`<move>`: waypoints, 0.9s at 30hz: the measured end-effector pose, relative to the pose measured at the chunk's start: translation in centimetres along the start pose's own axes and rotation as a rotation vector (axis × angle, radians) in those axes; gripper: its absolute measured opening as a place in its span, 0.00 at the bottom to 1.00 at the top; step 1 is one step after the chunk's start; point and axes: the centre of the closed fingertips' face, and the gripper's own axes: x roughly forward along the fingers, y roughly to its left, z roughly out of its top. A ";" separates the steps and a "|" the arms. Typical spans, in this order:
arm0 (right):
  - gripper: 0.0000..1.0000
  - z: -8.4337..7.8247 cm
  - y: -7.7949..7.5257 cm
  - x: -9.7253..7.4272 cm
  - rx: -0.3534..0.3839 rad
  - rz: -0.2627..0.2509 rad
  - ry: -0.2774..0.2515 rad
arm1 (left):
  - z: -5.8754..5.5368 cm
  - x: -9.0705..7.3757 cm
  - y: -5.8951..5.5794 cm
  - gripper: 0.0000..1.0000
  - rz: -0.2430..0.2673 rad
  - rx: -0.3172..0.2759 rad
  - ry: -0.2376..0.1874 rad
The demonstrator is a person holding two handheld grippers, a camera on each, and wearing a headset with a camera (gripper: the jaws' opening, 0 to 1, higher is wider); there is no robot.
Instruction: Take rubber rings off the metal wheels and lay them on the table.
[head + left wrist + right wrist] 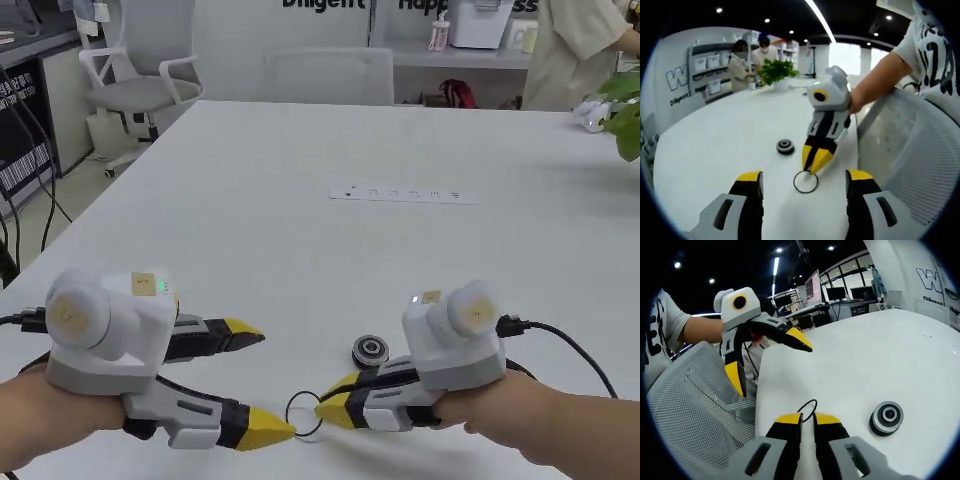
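Note:
A thin black rubber ring [303, 412] lies flat on the white table [330, 250] near its front edge. My right gripper [325, 403] has its yellow tips shut on the ring's right rim; in the right gripper view the ring [807, 407] runs in between the closed jaws [807, 418]. My left gripper [265, 385] stands wide open just left of the ring, one jaw on either side. In the left gripper view the ring [805, 182] lies ahead between the jaws, with the right gripper [815, 167] on it. A metal wheel [370, 351] [785, 146] [886, 418] sits apart, behind the ring.
A white power strip [400, 194] lies at mid table. Grey chairs [140, 80] stand beyond the far edge, a green plant [625, 110] sits at the right edge, and a person [575, 50] stands behind it. A mesh chair [910, 150] is close to the table's near edge.

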 end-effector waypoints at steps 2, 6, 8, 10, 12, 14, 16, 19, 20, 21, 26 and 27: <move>0.10 0.2 0.0 -0.1 -0.010 0.000 -0.005 | 0.0 0.1 -0.1 0.68 -0.003 0.003 0.003; 0.19 0.6 0.1 -0.3 0.017 0.014 -0.028 | 0.3 0.3 -0.1 0.68 -0.006 0.003 -0.002; 0.21 0.6 0.2 -0.4 0.019 0.017 -0.030 | 0.4 0.4 -0.1 0.68 -0.008 0.001 -0.004; 0.22 0.8 0.3 -0.7 0.009 0.017 -0.035 | 0.5 0.5 -0.2 0.68 -0.012 0.005 -0.002; 0.23 1.1 0.2 -1.0 0.015 0.020 -0.048 | 0.6 0.6 -0.3 0.68 -0.017 0.008 -0.001; 0.24 1.5 -0.1 -1.5 0.027 0.021 -0.067 | 0.7 0.7 -0.4 0.68 -0.021 0.010 0.000; 0.26 1.7 -0.5 -2.0 0.025 0.013 -0.075 | 0.7 0.9 -0.5 0.68 -0.025 0.012 0.003; 0.27 1.7 -1.1 -2.8 0.023 -0.001 -0.082 | 0.8 1.2 -0.5 0.68 -0.031 0.019 0.009; 0.27 1.7 -1.2 -3.0 0.021 -0.004 -0.084 | 1.0 1.3 -0.5 0.67 -0.034 0.018 0.009; 0.27 1.7 -1.3 -3.3 0.021 -0.007 -0.087 | 1.0 1.4 -0.4 0.67 -0.035 0.017 0.009; 0.28 1.7 -2.0 -4.8 0.024 -0.025 -0.100 | 1.1 2.3 -0.5 0.66 -0.057 0.020 0.020; 0.28 1.6 -2.2 -5.3 0.023 -0.031 -0.101 | 1.1 2.5 -0.5 0.65 -0.062 0.022 0.024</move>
